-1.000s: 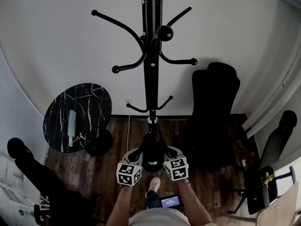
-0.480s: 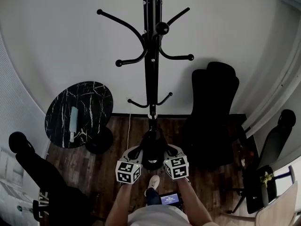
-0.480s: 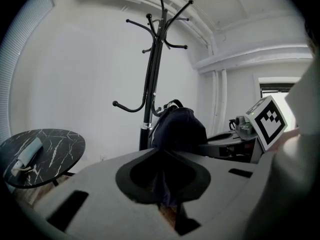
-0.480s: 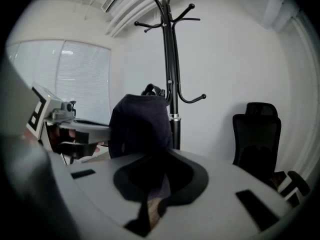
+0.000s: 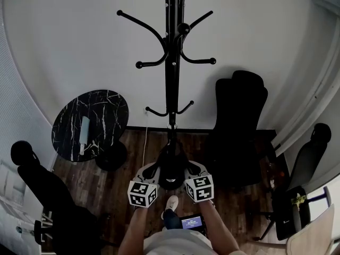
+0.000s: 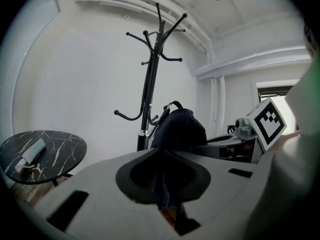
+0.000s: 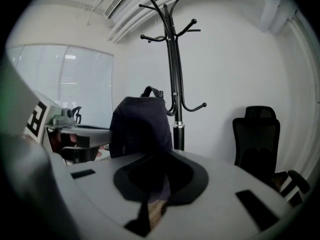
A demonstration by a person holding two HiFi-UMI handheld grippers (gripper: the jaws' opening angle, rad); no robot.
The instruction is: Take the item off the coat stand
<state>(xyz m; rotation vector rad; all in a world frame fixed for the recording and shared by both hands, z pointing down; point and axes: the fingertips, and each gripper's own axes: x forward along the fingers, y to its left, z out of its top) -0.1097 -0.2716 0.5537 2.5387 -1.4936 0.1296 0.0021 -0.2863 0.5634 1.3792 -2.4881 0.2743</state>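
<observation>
A tall black coat stand (image 5: 170, 89) rises against the white wall, and the hooks that show are bare. In front of its base hangs a dark fabric bag (image 5: 171, 169), held between both grippers. My left gripper (image 5: 151, 171) is shut on the bag's left side and my right gripper (image 5: 192, 170) is shut on its right side. In the left gripper view the bag (image 6: 180, 129) bulges above the jaws (image 6: 167, 204), a strap loop at its top and dark cloth pinched in the slot. The right gripper view shows the same bag (image 7: 140, 126) over its jaws (image 7: 152, 206), with the stand (image 7: 175, 74) behind.
A round black marble table (image 5: 106, 110) with a pale folded umbrella (image 5: 84, 134) stands at the left. A black office chair (image 5: 240, 121) is right of the stand, with other dark chairs at the lower left (image 5: 32, 179) and far right (image 5: 313, 153). The person's shoe (image 5: 171, 203) is below the grippers.
The stand's hooks have shrunk and drifted right in the head view. Both grippers keep hold of the bag; the left one has slid slightly down and left.
</observation>
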